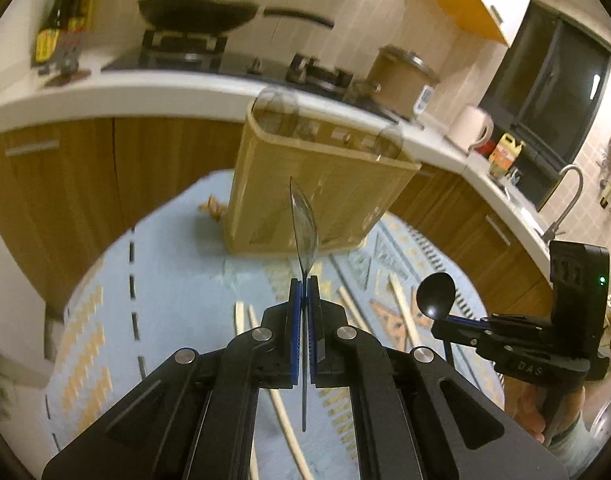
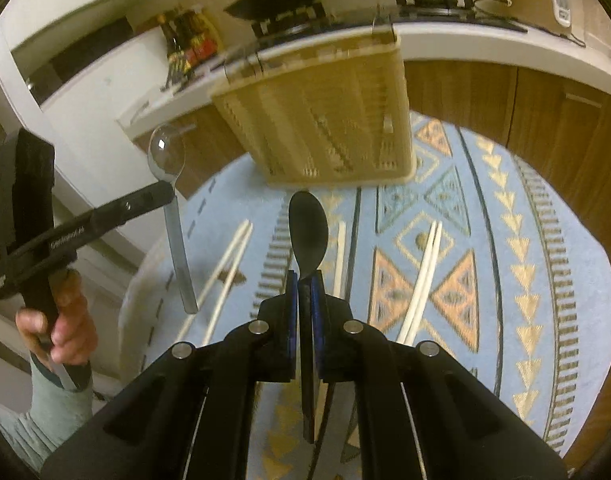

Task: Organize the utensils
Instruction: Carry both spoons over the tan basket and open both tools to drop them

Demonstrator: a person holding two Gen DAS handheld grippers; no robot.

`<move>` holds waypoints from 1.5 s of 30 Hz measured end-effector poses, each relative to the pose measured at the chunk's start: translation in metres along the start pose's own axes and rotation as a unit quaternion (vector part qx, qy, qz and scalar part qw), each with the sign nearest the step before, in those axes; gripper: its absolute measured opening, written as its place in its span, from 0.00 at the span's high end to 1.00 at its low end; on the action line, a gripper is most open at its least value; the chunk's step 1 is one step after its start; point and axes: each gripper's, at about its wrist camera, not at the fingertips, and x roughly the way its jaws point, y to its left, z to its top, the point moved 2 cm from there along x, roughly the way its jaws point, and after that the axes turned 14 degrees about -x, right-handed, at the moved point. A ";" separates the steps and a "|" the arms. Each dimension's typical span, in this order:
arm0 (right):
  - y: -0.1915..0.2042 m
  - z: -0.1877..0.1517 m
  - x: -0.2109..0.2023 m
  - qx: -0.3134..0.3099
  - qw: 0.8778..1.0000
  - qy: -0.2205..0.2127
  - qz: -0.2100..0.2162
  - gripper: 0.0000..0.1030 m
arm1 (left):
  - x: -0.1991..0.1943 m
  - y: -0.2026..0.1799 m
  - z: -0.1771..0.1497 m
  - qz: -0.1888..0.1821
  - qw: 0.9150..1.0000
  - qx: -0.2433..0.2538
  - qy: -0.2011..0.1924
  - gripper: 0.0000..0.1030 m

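Note:
My left gripper is shut on a clear plastic spoon, bowl up, held above the table short of the woven utensil holder. It also shows in the right wrist view. My right gripper is shut on a black spoon, bowl up, held in front of the holder. The black spoon also shows in the left wrist view. Two clear spoons stand in the holder. Several pale chopsticks lie on the cloth.
A round table with a blue patterned cloth holds everything. Behind it runs a kitchen counter with a stove, a black pan, a cooker, a kettle and a sink tap.

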 end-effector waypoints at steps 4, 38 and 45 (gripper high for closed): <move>0.003 0.012 -0.010 -0.007 0.999 -0.032 -0.007 0.95 | -0.015 -0.012 0.009 -0.009 0.999 0.005 -0.039 0.99; -0.023 0.163 -0.022 -0.038 0.959 -0.258 -0.108 0.95 | -0.006 -0.068 0.117 -0.064 0.979 0.015 -0.193 0.99; -0.031 0.177 0.004 -0.045 0.956 -0.257 -0.135 0.95 | 0.002 -0.052 0.135 -0.051 0.977 0.007 -0.207 0.99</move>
